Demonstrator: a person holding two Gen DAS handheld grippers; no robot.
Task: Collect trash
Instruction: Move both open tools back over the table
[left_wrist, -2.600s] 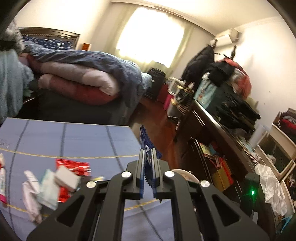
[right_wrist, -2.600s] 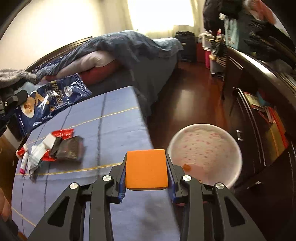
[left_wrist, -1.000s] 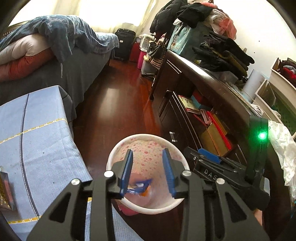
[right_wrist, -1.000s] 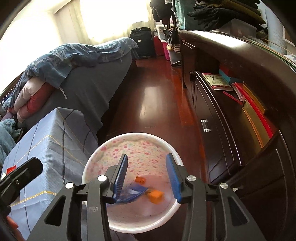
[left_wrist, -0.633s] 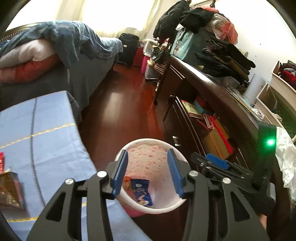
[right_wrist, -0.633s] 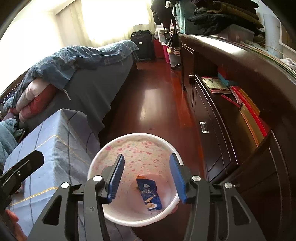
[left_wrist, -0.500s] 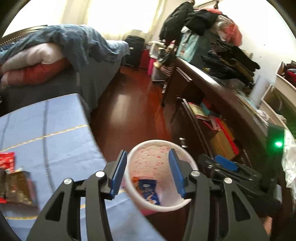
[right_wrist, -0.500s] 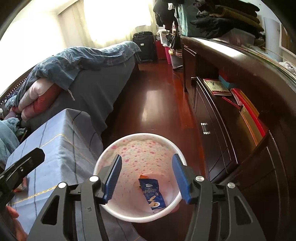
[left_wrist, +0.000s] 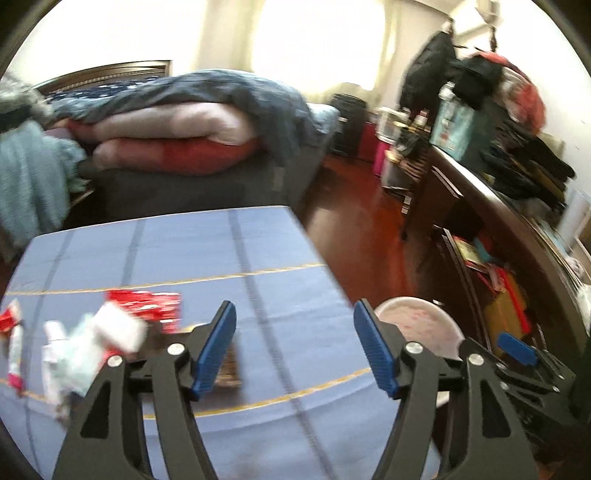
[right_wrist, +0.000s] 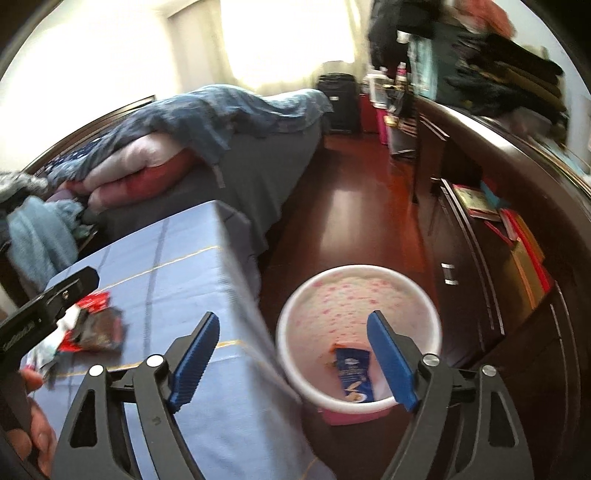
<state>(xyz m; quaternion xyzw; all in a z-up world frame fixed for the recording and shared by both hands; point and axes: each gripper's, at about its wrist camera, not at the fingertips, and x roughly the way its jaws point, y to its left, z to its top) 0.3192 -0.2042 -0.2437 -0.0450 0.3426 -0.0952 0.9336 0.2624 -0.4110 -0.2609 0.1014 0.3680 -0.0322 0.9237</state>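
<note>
Wrappers (left_wrist: 122, 325) litter the table (left_wrist: 258, 258); both tools (left_wrist: 295, 350) (right_wrist: 291, 354) gape empty

Left tongs (left_wrist: 295, 347) spread wide and empty, right tongs (right_wrist: 293, 356) likewise

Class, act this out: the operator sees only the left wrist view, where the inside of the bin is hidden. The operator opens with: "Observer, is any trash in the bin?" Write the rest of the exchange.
Observer: Yes. A blue snack packet lies inside the bin, towards its near wall.
Operator: Anything else in there?
Observer: A small orange scrap shows beside the packet's top edge. It is too small to identify.
Operator: Is the right gripper carrying something?
Observer: No. The right gripper is open and empty. In its own view, one finger appears over the table and the other over the bin.
</note>
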